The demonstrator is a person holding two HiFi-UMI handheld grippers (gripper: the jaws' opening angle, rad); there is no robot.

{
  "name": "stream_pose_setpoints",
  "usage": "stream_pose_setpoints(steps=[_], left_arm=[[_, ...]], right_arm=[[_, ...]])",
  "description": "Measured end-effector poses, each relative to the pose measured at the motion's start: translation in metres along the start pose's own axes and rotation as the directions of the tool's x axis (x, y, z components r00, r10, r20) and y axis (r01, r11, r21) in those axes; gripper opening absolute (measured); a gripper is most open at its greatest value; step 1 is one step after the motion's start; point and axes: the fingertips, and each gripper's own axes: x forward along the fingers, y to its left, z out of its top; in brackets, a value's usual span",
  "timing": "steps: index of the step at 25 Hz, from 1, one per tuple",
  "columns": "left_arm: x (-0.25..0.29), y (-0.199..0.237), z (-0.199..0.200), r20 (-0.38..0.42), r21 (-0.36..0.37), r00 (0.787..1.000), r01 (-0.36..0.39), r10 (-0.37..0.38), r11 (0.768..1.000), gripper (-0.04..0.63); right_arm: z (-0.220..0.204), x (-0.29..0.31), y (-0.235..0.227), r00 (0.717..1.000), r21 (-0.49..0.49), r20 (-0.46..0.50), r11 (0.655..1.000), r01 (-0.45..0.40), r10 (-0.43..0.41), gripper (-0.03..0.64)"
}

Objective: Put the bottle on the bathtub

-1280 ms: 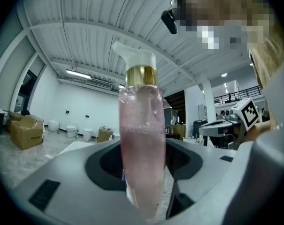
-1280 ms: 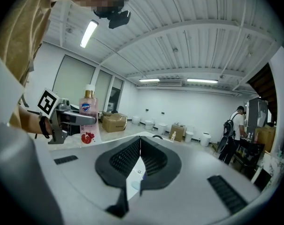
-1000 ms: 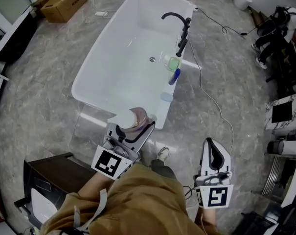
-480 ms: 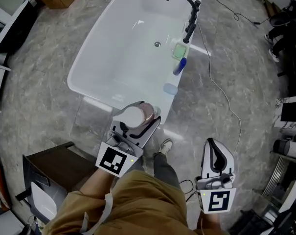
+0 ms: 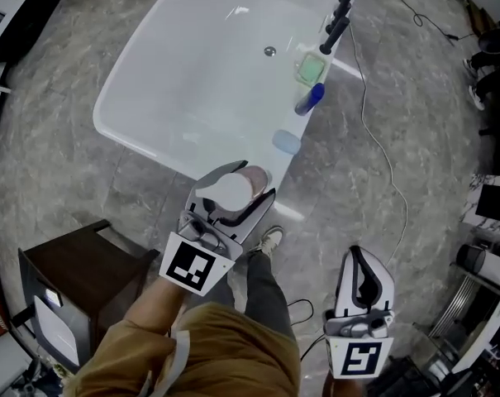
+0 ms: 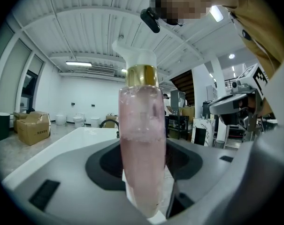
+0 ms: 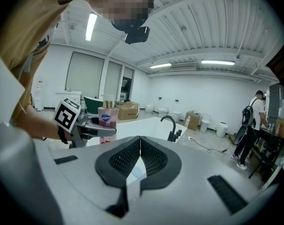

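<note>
Left gripper (image 5: 233,198) clamped on the bottle (image 5: 233,190), jaws pressing both flanks; bottle upright, in the head view just below centre. It hangs over the bathtub (image 5: 200,73) at the tub's near corner, about 5 o'clock of the basin. Base hidden by the jaws, so cannot tell whether it touches the rim. Judged: carry nearly complete; lowering onto the rim and release not yet done. Right gripper (image 5: 361,265) at 5 o'clock of frame, well clear of the tub, jaws pressed together on nothing. Bottle: clear rounded plastic, pink liquid with froth at the top, gold collar, white pump head; a blue-badged label shows in the right gripper view. Tub: glossy white, smooth, long rounded rectangle, thin flat rim. Along the rim toward 1 o'clock: pale blue puck (image 5: 286,142), blue tube (image 5: 310,99), green soap dish (image 5: 311,69), matte black faucet (image 5: 340,11). Floor grey veined stone; dark cabinet (image 5: 76,271) at 8 o'clock.
</note>
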Motion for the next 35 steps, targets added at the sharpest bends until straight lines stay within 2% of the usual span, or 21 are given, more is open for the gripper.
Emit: stream_pose_setpoints(steps=[8,15,26,35], left_arm=[[0.029,0.005,-0.054,-0.027,-0.019,1.0,-0.004,0.003,1.0,0.235],[0.052,0.0,-0.092,-0.04,0.037,0.999,0.009,-0.007,0.999,0.235],[0.079,0.002,-0.149,-0.058,0.041,0.998,0.005,-0.002,0.999,0.235],[0.093,-0.002,-0.175,-0.061,0.038,0.998,0.009,-0.007,0.999,0.235]], right_arm=[[-0.05,0.026,0.003,0.997,0.031,-0.063,0.999,-0.043,0.045,0.006],[-0.084,0.034,0.006,0.991,0.035,-0.114,0.997,-0.072,0.075,0.006],[-0.116,0.046,0.006,0.983,0.007,-0.157,0.996,-0.092,0.092,0.006],[-0.135,0.046,0.003,0.979,-0.007,-0.185,0.997,-0.083,0.08,0.006]])
